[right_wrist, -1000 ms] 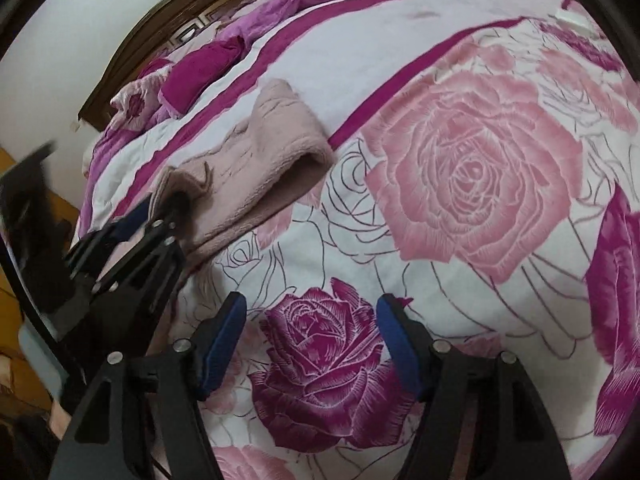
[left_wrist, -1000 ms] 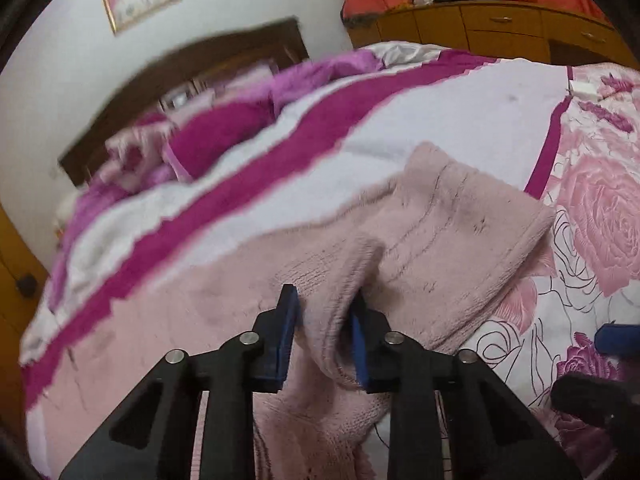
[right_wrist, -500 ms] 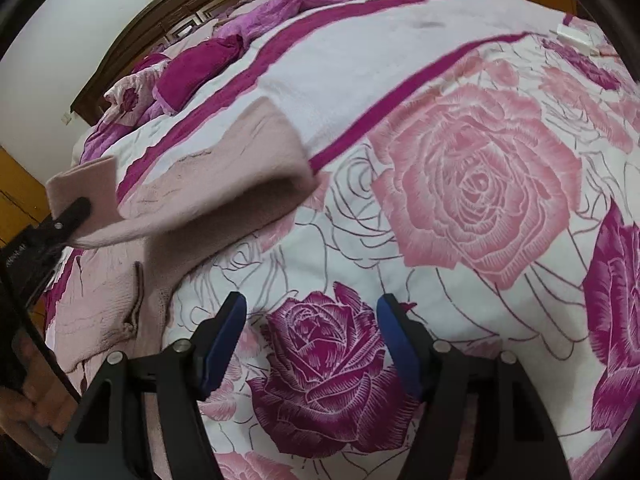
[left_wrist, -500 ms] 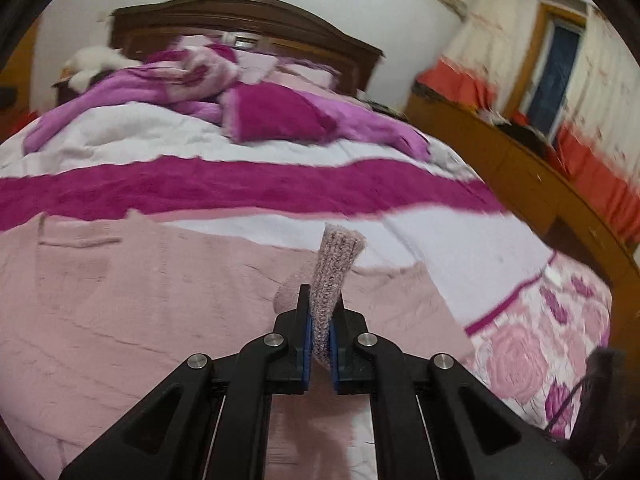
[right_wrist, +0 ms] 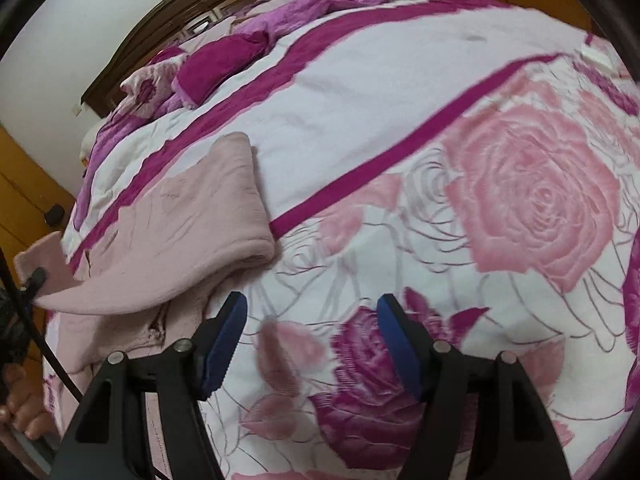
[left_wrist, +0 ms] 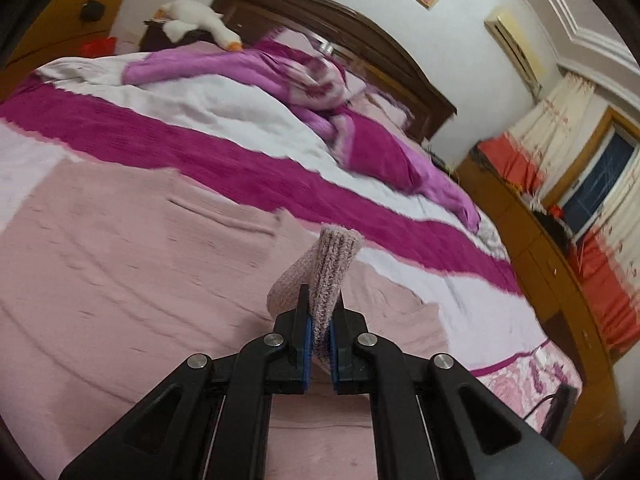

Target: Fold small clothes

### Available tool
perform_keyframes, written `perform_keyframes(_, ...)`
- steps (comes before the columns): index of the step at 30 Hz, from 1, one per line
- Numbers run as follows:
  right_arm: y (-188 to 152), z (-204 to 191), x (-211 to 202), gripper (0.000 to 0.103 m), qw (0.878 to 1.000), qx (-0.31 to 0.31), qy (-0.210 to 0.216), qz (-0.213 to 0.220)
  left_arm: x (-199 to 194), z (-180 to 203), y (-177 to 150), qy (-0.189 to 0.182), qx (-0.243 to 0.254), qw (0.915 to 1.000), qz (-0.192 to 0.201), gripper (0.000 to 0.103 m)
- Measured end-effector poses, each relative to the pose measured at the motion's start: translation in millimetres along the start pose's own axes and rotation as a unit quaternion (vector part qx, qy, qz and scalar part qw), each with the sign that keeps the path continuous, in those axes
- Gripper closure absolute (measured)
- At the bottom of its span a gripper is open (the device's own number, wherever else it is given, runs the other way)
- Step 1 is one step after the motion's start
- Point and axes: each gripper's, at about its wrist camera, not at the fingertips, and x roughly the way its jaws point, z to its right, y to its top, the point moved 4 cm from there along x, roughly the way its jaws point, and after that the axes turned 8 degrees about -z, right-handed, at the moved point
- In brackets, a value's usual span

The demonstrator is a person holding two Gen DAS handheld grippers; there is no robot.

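Observation:
A pale pink knitted sweater (left_wrist: 120,256) lies spread on the bed. My left gripper (left_wrist: 319,344) is shut on the ribbed cuff of its sleeve (left_wrist: 334,264), which stands up between the pads above the sweater body. In the right wrist view the sweater (right_wrist: 192,232) lies at the left with the lifted sleeve (right_wrist: 44,264) held at the far left edge. My right gripper (right_wrist: 310,344) is open and empty, hovering over the rose-print bedspread beside the sweater's lower edge.
The bed has a white, magenta and rose-print bedspread (right_wrist: 520,208). Crumpled purple bedding and pillows (left_wrist: 320,92) lie by the dark wooden headboard (left_wrist: 360,40). A plush goose (left_wrist: 200,20) sits at the head. Wooden cabinets (left_wrist: 552,272) stand to the right.
My left gripper closed on the sleeve cuff, lifted it and carried it leftward over the sweater body. The right gripper stayed open and nearly still.

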Motion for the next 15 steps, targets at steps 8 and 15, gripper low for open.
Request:
perform_keyframes(8,-2.3,-19.3,8.4,0.032,1.000,-0.015,-0.002,-0.004,-17.4,-64.2,19.9,0.005,-0.026,0.9996,-0.004,0.103)
perform_keyframes(15,3.0,-35.9,16.2,0.032,1.000,-0.001,0.004,0.011,-22.3,-106.1,19.0,0.010,-0.050,0.9987,-0.004,0.103)
